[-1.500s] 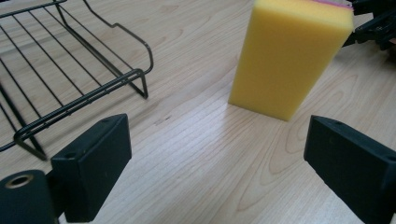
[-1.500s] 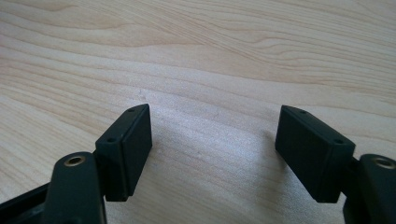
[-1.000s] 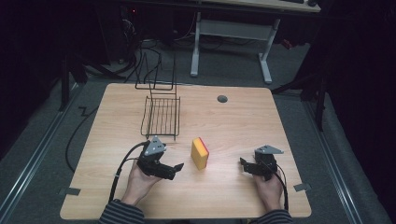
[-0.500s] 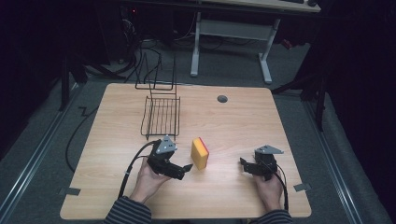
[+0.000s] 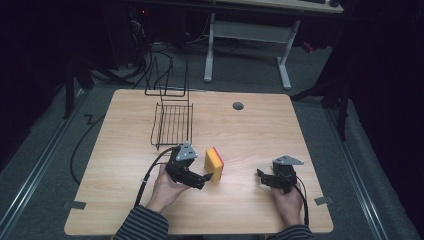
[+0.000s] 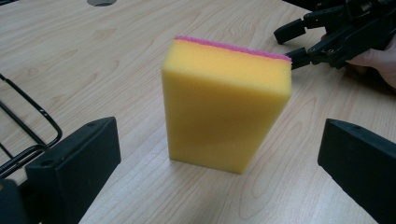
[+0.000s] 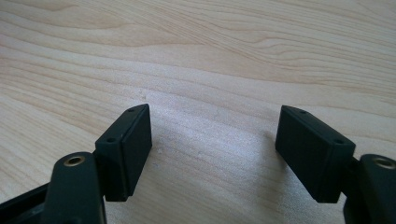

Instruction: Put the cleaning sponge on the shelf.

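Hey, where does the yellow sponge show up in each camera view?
High view: the sponge stands on edge near the table's middle, just right of the left tool.
Left gripper view: centre frame, upright between the open jaws.
Right gripper view: bare wood ahead of the open jaws.
Shared landmark: the wood-grain tabletop.

Porous yellow foam sponge (image 6: 224, 116), matt black plastic jaws, smooth pale wood-grain table (image 5: 250, 125), thin black wire rack (image 5: 172, 124).
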The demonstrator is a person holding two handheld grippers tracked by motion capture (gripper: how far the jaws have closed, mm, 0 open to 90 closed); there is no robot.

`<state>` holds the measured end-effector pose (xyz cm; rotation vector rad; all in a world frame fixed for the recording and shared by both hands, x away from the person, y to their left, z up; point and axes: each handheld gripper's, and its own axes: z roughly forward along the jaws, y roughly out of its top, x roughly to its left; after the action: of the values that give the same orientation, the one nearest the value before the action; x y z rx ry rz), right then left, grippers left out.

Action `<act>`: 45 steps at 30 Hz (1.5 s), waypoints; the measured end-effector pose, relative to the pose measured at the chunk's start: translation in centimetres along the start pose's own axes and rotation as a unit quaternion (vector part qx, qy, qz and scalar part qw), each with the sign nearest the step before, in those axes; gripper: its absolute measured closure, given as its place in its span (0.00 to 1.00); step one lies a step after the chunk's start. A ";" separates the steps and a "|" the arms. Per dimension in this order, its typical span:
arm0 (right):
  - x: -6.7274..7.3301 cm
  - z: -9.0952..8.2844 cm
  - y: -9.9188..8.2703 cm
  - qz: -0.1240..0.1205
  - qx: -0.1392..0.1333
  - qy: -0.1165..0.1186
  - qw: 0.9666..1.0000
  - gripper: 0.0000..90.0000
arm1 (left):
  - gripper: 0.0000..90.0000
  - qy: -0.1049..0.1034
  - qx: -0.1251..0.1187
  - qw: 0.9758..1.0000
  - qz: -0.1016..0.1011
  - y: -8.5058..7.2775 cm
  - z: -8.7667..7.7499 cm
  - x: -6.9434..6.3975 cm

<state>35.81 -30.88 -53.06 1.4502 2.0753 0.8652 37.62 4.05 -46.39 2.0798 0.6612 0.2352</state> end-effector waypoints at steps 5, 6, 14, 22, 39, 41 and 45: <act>0.0 0.0 0.0 0.000 0.000 0.000 1.000 0.30 | 0.00 -0.002 0.001 1.000 0.004 0.2 0.6 0.0; 0.0 0.0 0.0 -0.001 0.000 -0.001 1.000 0.30 | 0.00 -0.002 0.002 1.000 0.004 0.3 0.7 0.0; 0.0 0.0 0.0 0.000 0.000 0.000 1.000 0.30 | 0.00 -0.003 0.005 1.000 0.012 1.1 1.6 -0.2; 0.0 0.0 0.0 -0.002 0.000 0.000 1.000 0.30 | 0.00 -0.003 0.012 1.000 0.017 1.0 2.5 -0.2; 0.0 0.0 0.0 -0.001 0.000 0.000 1.000 0.30 | 0.00 -0.005 0.026 1.000 0.017 0.4 4.6 0.3; 0.0 0.0 0.0 -0.002 0.000 0.000 1.000 0.30 | 0.00 -0.005 0.028 0.999 0.014 0.3 4.8 0.4; 0.0 0.0 0.0 -0.001 0.000 0.000 1.000 0.30 | 0.00 -0.004 0.032 0.999 0.014 0.1 5.3 0.5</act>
<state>35.80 -30.89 -53.06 1.4474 2.0772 0.8643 40.21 0.52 -49.34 2.1511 0.6431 0.2230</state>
